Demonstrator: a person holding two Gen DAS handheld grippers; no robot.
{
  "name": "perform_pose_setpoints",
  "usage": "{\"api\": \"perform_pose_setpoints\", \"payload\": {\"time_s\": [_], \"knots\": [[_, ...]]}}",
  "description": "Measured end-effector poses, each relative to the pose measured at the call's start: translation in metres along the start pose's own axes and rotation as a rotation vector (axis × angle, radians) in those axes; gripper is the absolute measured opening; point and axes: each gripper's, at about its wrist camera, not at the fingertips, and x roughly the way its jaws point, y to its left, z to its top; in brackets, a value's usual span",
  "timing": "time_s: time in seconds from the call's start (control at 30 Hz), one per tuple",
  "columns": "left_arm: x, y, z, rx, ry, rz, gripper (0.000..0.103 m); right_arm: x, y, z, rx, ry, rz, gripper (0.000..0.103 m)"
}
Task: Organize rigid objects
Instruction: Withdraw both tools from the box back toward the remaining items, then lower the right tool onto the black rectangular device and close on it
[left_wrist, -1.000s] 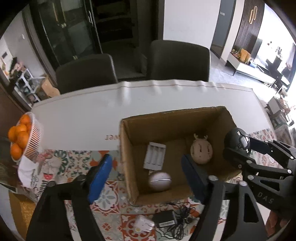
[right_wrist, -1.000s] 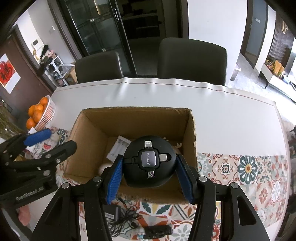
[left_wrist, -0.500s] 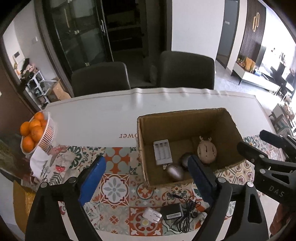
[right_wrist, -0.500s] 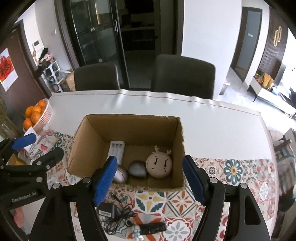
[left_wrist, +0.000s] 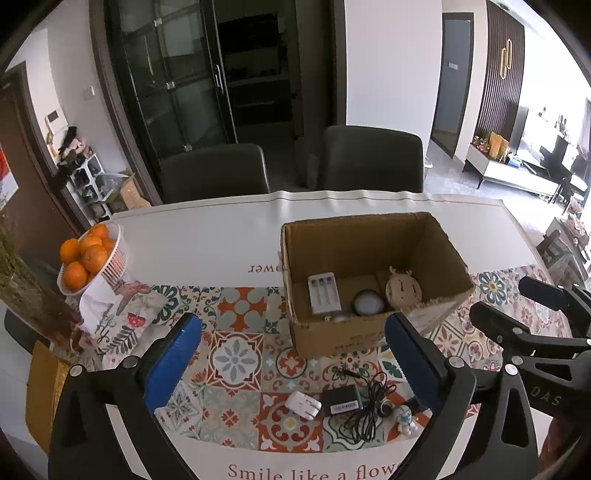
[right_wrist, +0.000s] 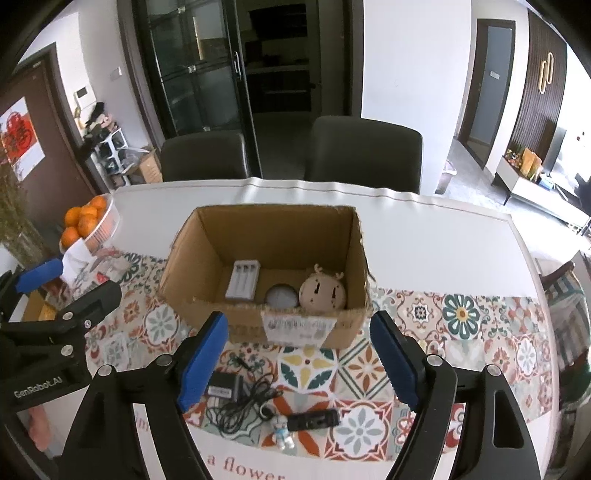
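Note:
An open cardboard box (left_wrist: 340, 338) (right_wrist: 184, 258) stands on the tiled table mat. Inside lie a white battery charger (left_wrist: 323, 293) (right_wrist: 243, 278), a round dark puck (left_wrist: 368, 302) (right_wrist: 281, 295) and a beige round deer-faced piece (left_wrist: 403, 291) (right_wrist: 323, 291). My left gripper (left_wrist: 291, 332) (right_wrist: 66, 286) hangs before the box's left corner, jaws opening, nothing between them. My right gripper (right_wrist: 298, 325) (left_wrist: 517, 306) hangs in front of the box, jaws opening and empty. Loose on the mat lie a white plug (left_wrist: 303, 404), a black adapter (left_wrist: 341, 400) (right_wrist: 221, 386) with cable, a small figurine (right_wrist: 282, 435) and a black stick (right_wrist: 314, 419).
A white basket of oranges (left_wrist: 88, 258) (right_wrist: 88, 225) stands at the table's left edge on a printed cloth (left_wrist: 122, 317). Two dark chairs (left_wrist: 369, 158) stand behind the far edge. The white cloth (left_wrist: 207, 243) behind the box is bare.
The right gripper let go of the round black puck, which now lies in the box. Both grippers drew back and up from the box, and both sets of jaws widened.

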Motion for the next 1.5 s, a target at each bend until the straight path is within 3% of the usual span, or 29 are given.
{"api": "perform_pose_setpoints", "payload": {"time_s": [0.13,0.57,1.1,1.5], "knots": [[-0.002,-0.005,-0.017,-0.017,0.021,-0.026,0.102,-0.001,-0.001,-0.016,-0.007,0.01,0.012,0.081],[0.005,-0.019,-0.066,-0.019,0.077,0.0,0.102,0.006,-0.008,-0.063,-0.031,0.043,0.025,0.082],[0.032,-0.026,-0.121,-0.049,0.206,-0.005,0.102,0.037,-0.011,-0.11,-0.049,0.164,0.067,0.082],[0.049,-0.034,-0.151,-0.093,0.241,0.011,0.102,0.071,-0.02,-0.133,-0.071,0.26,0.096,0.082]]}}
